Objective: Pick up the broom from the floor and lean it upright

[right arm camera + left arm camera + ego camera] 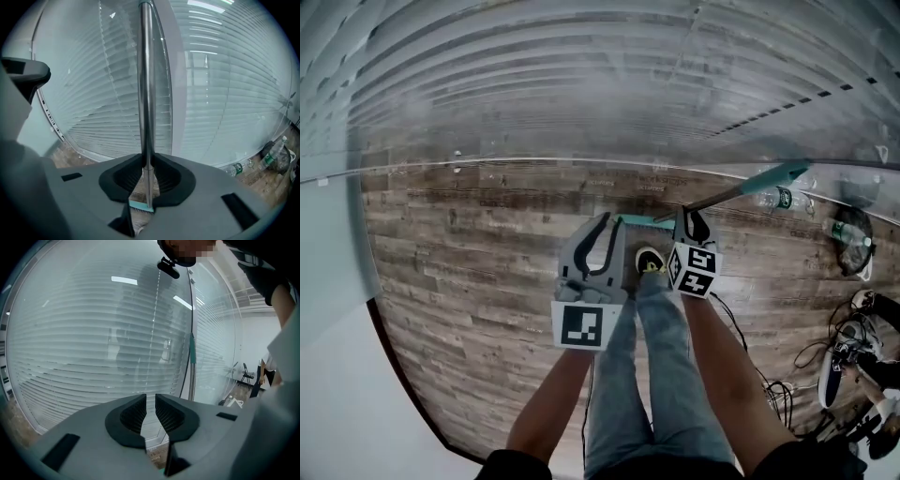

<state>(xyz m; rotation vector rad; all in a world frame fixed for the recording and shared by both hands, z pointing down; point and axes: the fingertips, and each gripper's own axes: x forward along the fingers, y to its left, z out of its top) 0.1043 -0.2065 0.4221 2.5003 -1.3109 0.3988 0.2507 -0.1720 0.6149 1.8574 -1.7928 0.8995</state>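
The broom stands with its teal head (637, 222) on the wooden floor by my feet. Its metal handle (741, 192) slants away to a teal end near the glass wall. My right gripper (692, 216) is shut on the handle low down. In the right gripper view the handle (146, 93) runs straight up between the pads of that gripper (147, 176), with the broom head (140, 206) below. My left gripper (605, 230) hovers just left of the broom. Its jaws (150, 411) stand open by a narrow gap with nothing in it, and the handle (192, 366) rises to their right.
A glass wall with blinds (581, 84) runs along the far side. Water bottles (778, 198) and a dark bag (853, 239) lie by the wall at the right. Cables and gear (853, 356) clutter the floor at the right. My legs and shoe (649, 258) are directly below.
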